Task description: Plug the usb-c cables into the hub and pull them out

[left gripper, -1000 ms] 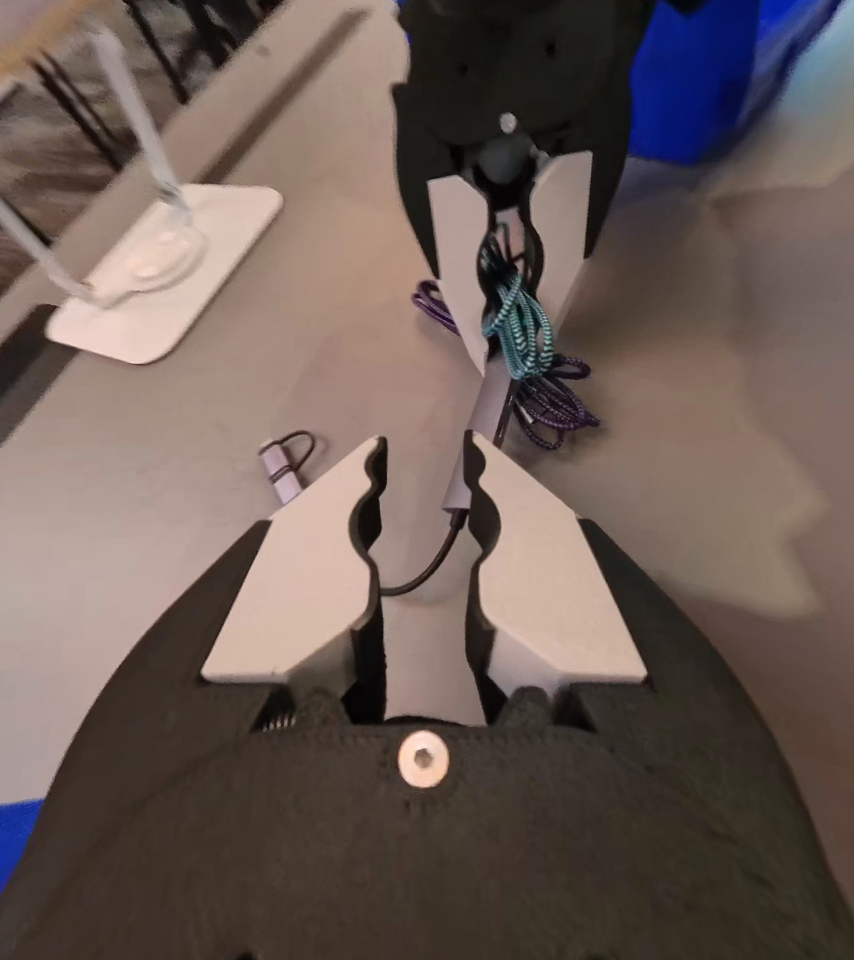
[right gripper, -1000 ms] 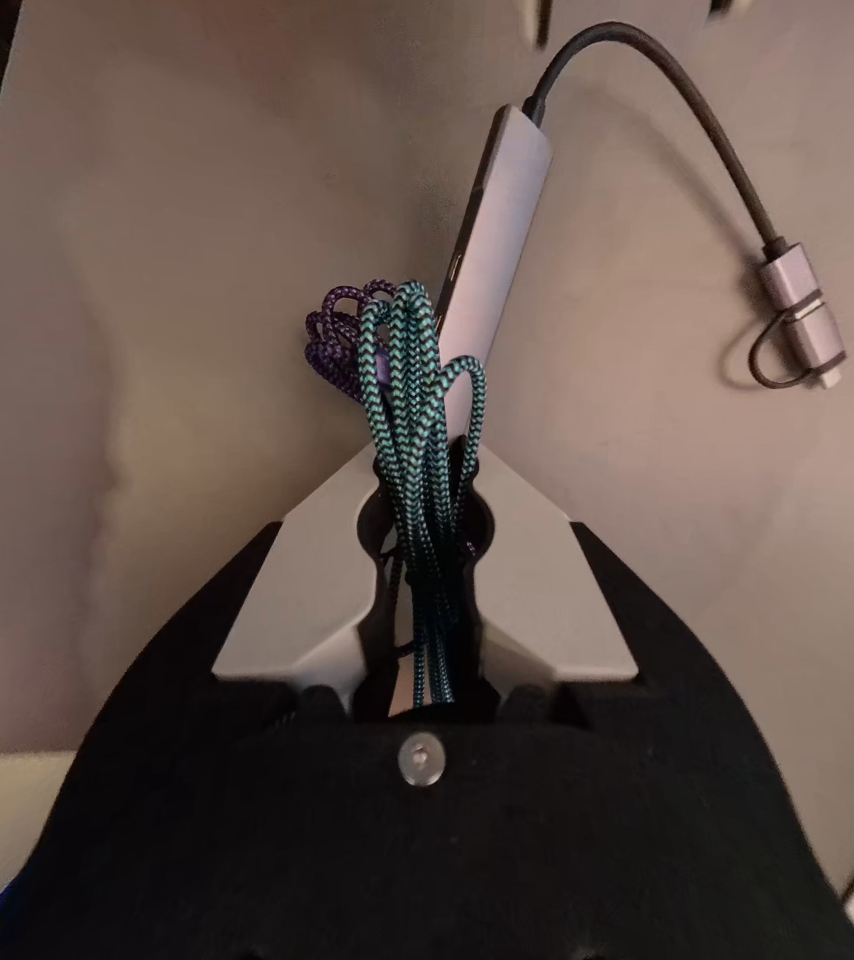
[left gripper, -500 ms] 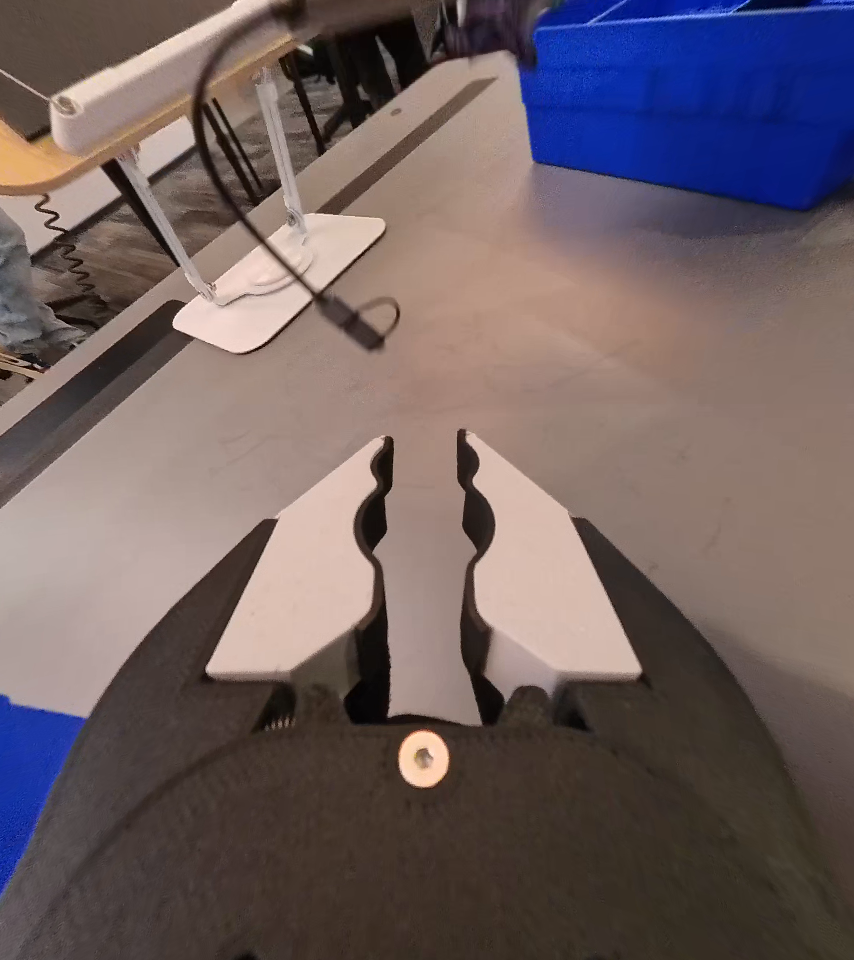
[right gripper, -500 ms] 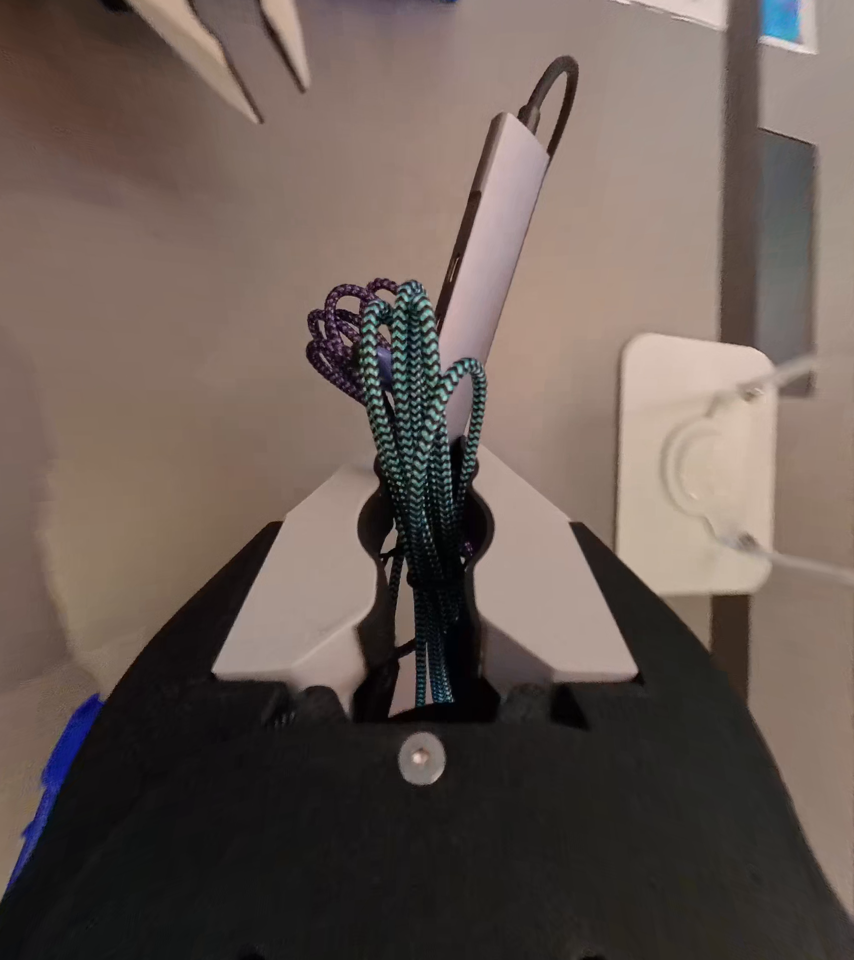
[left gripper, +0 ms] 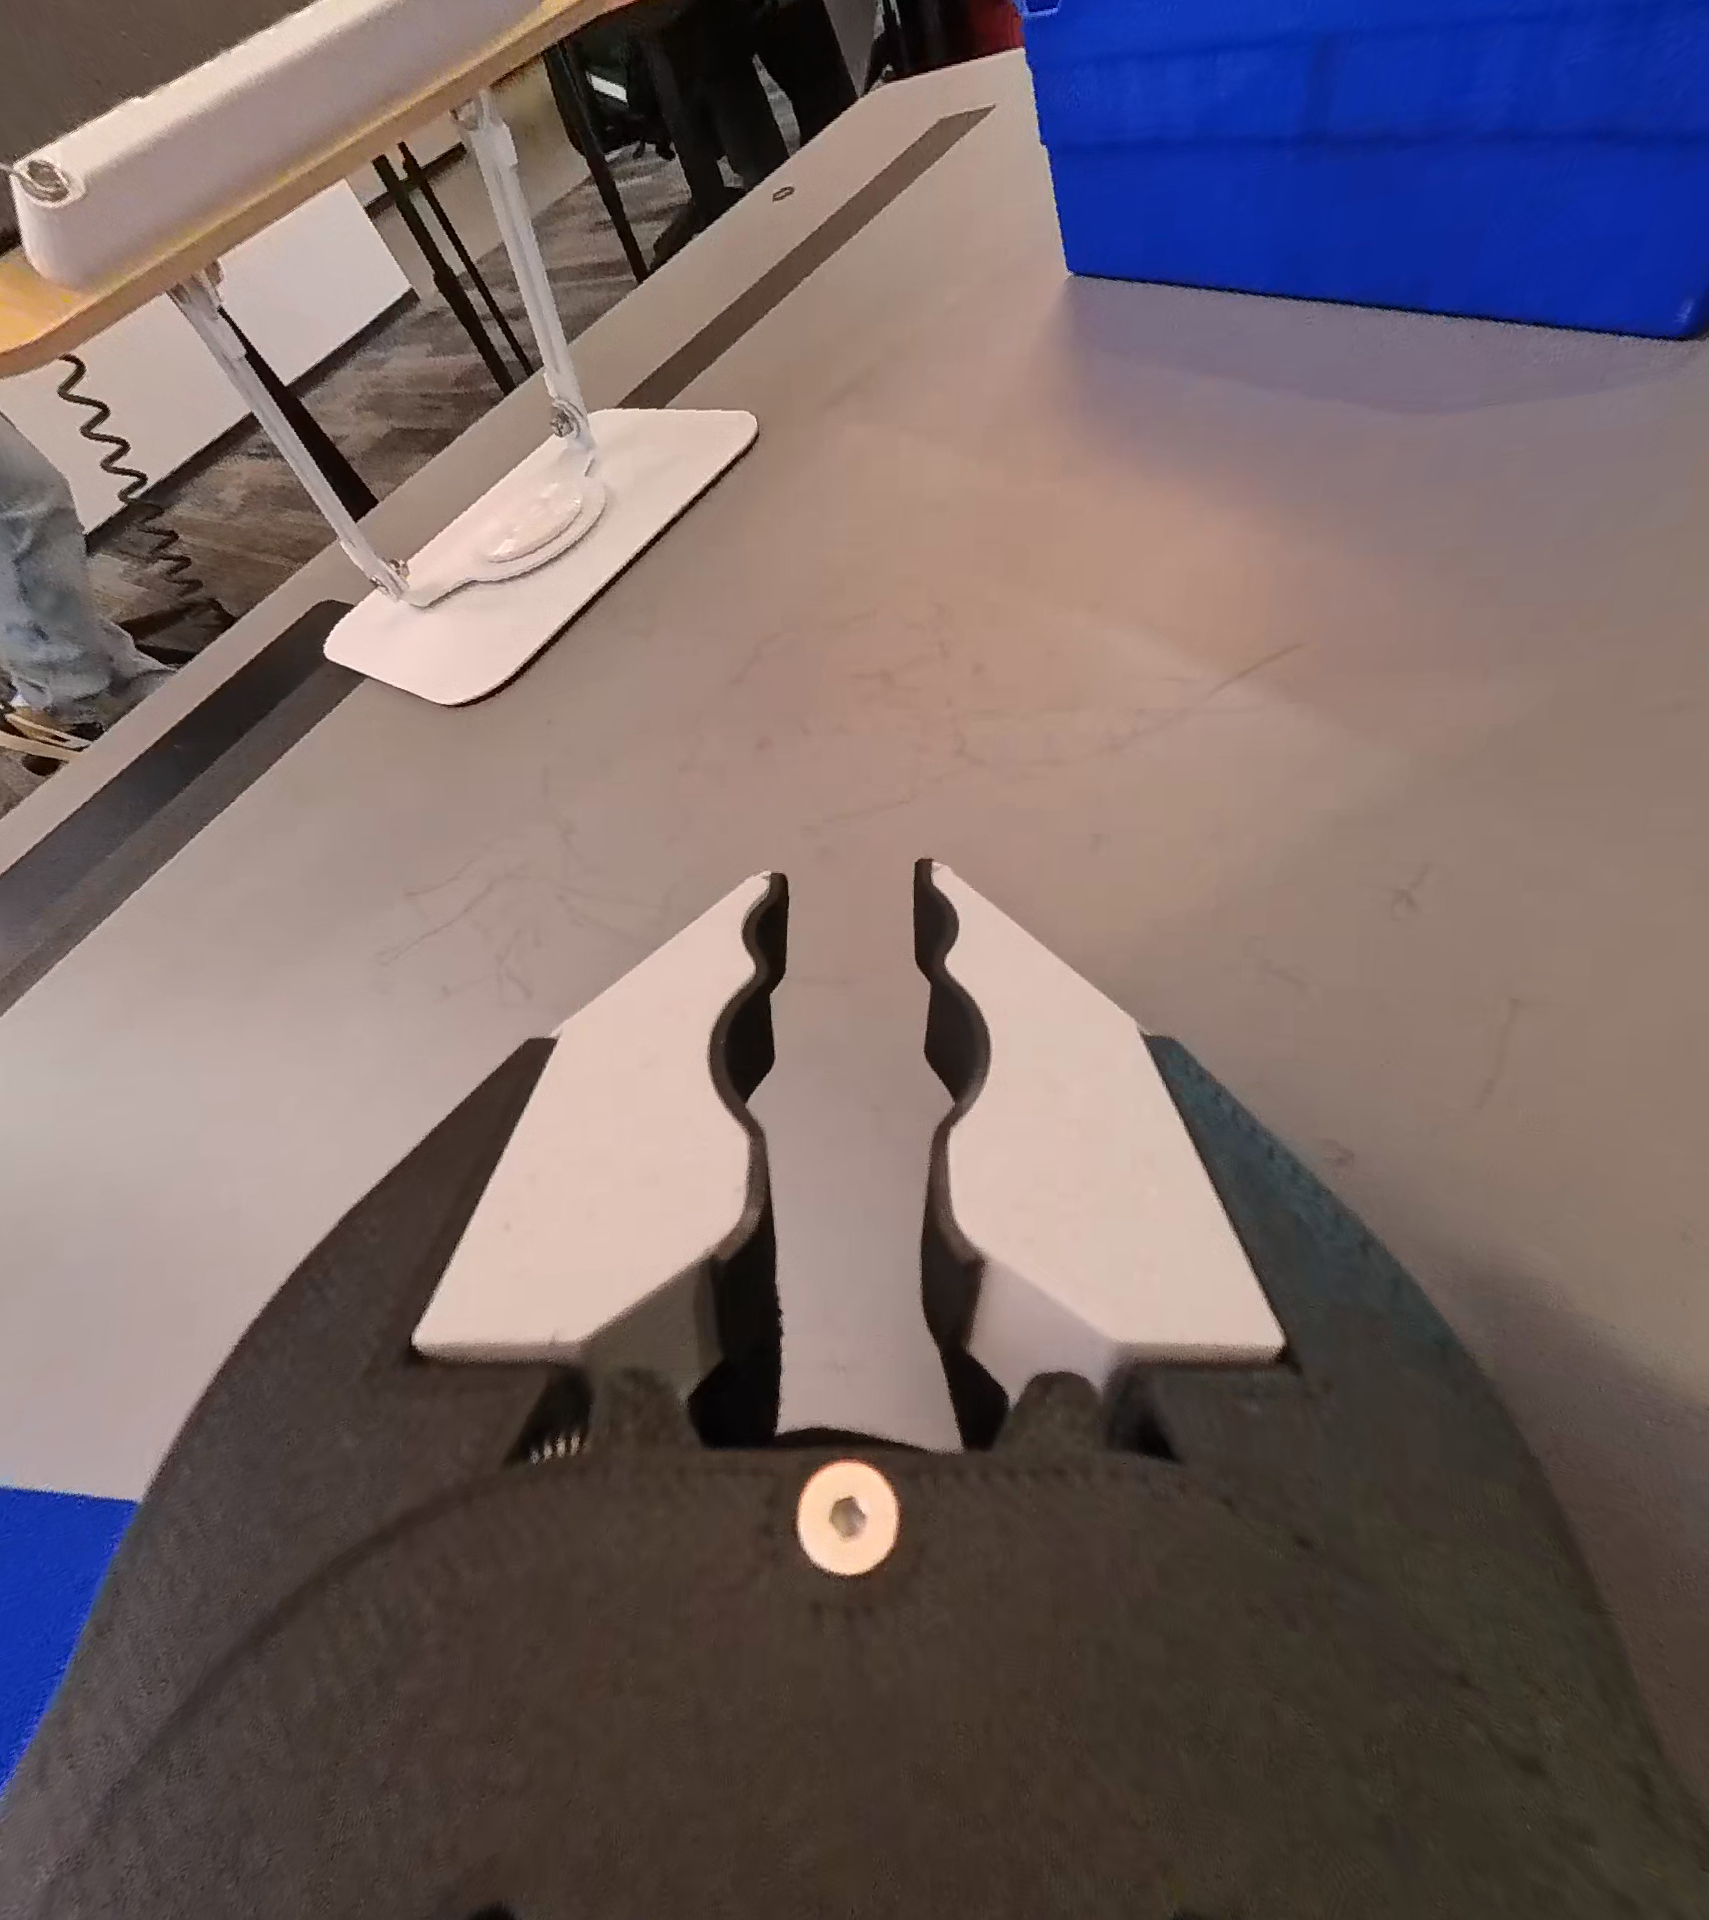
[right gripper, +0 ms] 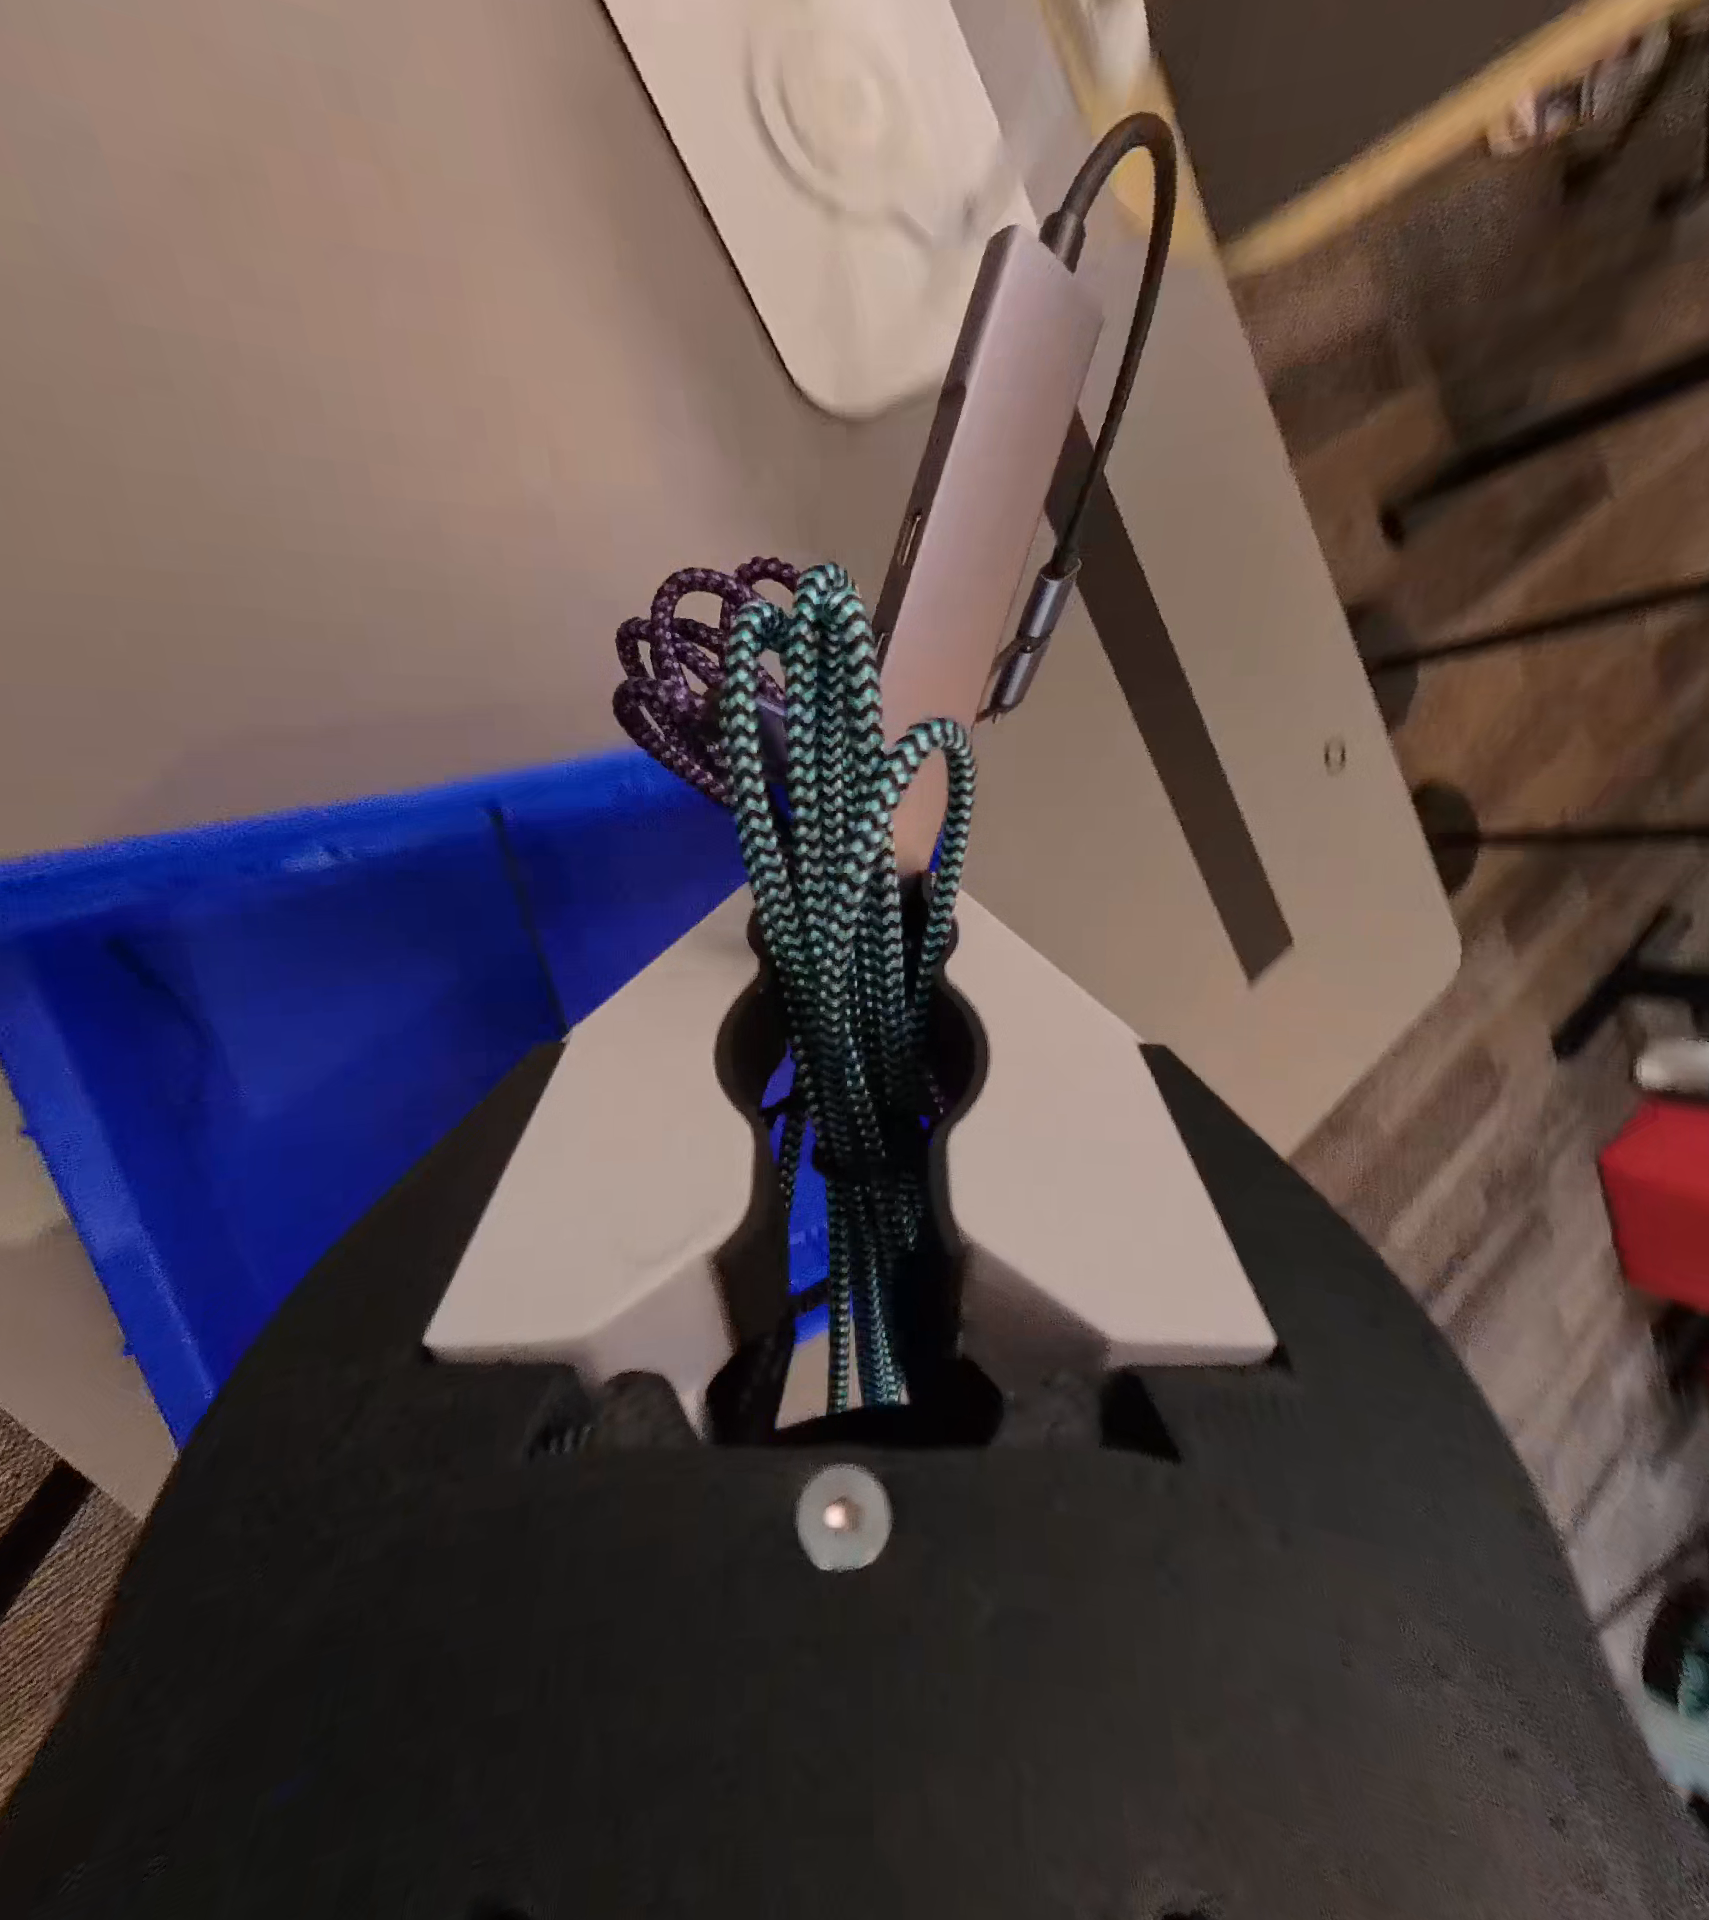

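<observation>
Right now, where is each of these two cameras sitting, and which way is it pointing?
Left wrist view: mounted on the left gripper, looking forward along its open, empty fingers over the grey table toward a white stand base and a blue bin.
Right wrist view: mounted on the right gripper, tilted, looking past its fingers, which clamp the teal cable, purple cable and hub.
Shared: table, white base and a blue bin; neither shows the other gripper.

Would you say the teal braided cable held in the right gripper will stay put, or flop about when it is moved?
Probably floppy: the teal braided cable droops in loose loops above the right gripper. Its braid likely grips well, yet the loops may snag the hub beside them.
</observation>
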Demonstrator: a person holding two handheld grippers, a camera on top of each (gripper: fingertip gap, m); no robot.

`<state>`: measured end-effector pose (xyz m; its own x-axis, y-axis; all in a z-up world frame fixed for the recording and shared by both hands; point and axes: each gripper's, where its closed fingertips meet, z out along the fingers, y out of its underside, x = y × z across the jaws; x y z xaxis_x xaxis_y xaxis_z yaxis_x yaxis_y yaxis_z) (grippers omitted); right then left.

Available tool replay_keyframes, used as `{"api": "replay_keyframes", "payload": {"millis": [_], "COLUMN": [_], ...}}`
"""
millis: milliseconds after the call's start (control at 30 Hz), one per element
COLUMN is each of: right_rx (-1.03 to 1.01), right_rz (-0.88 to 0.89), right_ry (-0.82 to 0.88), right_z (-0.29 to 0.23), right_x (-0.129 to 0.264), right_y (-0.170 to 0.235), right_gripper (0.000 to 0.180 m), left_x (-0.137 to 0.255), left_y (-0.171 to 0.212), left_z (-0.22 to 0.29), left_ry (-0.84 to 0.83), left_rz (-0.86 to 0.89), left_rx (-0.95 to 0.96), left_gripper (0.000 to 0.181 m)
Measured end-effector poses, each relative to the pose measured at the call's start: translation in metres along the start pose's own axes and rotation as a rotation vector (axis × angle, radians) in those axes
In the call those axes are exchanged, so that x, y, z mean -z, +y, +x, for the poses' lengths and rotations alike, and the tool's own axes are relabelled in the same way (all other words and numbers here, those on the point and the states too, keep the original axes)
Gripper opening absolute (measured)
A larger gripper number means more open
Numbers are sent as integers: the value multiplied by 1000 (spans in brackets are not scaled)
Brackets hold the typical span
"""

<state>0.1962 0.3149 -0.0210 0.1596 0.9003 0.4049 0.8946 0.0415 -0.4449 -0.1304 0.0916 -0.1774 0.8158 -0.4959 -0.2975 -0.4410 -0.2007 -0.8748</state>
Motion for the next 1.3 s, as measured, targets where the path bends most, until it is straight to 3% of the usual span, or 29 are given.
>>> {"api": "replay_keyframes", "payload": {"millis": [200,333,1300], "right_rx": [-116,-131,-40], "right_rz": [-123,-167,-513], "right_ry": [-36,-94,-334], "right_z": [-5,-20,-48], "right_x": [-38,-65,-169], "right_y": [71,96,137], "right_gripper": [20,20,23], "left_x": [-3,-5,-12], "left_y": [6,8,16], "left_z": [3,3,8], "left_ry": [5,8,28], "left_rz": [-20,-30,-66], "left_rx": [-14,-13,-31], "left_gripper": [22,23,23]}}
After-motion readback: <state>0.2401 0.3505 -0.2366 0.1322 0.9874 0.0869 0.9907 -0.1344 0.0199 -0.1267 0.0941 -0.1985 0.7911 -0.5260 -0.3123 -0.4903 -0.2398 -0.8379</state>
